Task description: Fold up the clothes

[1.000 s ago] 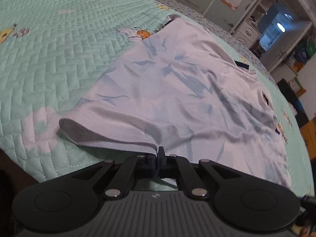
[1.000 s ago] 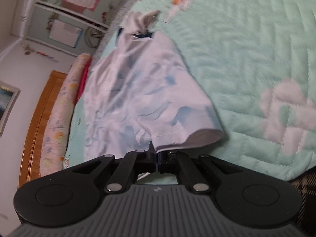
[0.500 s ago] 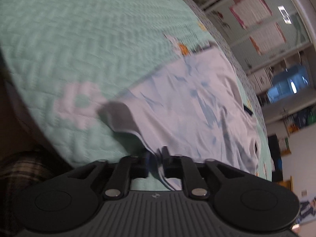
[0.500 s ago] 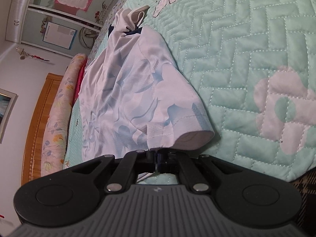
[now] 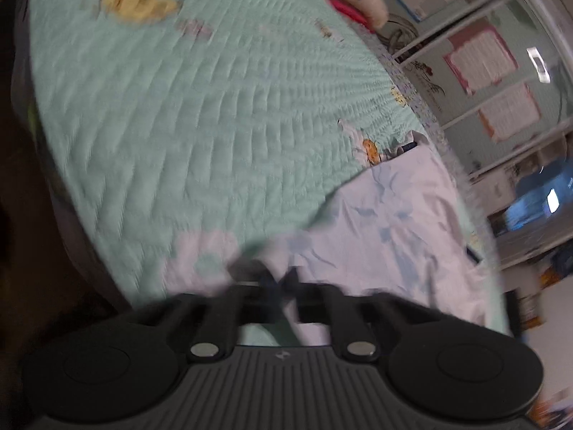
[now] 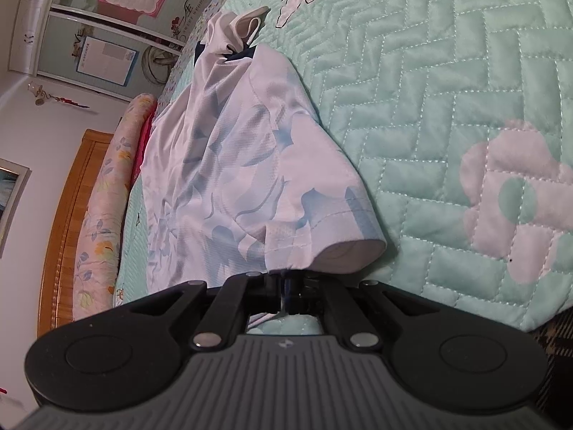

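- Mint-green quilted bedspread (image 6: 447, 82) covers the bed; a wooden headboard (image 6: 64, 222) and a wall with pinned papers stand behind.
- Right gripper (image 6: 286, 286) is pinched tight on the hem of a white shirt (image 6: 250, 150) with pale blue print.
- From that hem the shirt lies stretched away across the bedspread, its sleeve opening just beside the fingers.
- Left gripper (image 5: 277, 286) shows a narrow gap at the shirt's (image 5: 394, 236) edge; blur hides whether it grips.
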Demonstrator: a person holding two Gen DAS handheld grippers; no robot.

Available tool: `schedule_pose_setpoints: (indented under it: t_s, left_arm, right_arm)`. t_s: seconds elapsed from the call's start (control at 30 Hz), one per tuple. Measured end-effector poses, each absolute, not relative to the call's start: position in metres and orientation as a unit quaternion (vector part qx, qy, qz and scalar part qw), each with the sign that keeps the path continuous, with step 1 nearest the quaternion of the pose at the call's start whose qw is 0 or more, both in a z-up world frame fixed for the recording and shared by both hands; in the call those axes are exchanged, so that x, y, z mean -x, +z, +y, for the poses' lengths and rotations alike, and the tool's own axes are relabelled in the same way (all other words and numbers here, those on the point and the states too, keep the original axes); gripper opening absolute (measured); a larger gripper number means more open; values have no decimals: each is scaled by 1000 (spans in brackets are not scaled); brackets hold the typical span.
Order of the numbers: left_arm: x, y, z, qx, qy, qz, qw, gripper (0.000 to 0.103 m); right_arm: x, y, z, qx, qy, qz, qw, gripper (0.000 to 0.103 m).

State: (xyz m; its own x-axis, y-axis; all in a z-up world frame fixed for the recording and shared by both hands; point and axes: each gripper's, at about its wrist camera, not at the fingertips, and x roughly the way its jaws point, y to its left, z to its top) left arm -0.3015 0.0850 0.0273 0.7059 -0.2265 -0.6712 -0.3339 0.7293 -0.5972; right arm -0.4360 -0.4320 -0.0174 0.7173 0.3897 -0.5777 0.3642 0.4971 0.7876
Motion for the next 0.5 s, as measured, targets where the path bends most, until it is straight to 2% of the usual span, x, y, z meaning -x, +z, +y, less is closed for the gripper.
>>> schedule_pose_setpoints:
  t_s: [0.1, 0.27, 0.37, 0.5]
  left_arm:
    - [302, 37, 86, 333, 29, 379, 863, 1]
    - [298, 21, 88, 322, 20, 421, 848, 2]
    - [306, 27, 92, 315, 37, 417, 852, 7]
    - [316, 36, 97, 305, 59, 412, 857, 22]
  right_arm:
    - [435, -13, -430, -496, 14, 384, 778, 0]
    - [436, -13, -428, -490, 15, 388, 781, 0]
    - [435, -11, -427, -484, 15, 391, 783, 0]
    - [435, -9, -428, -485, 17, 393, 781, 0]
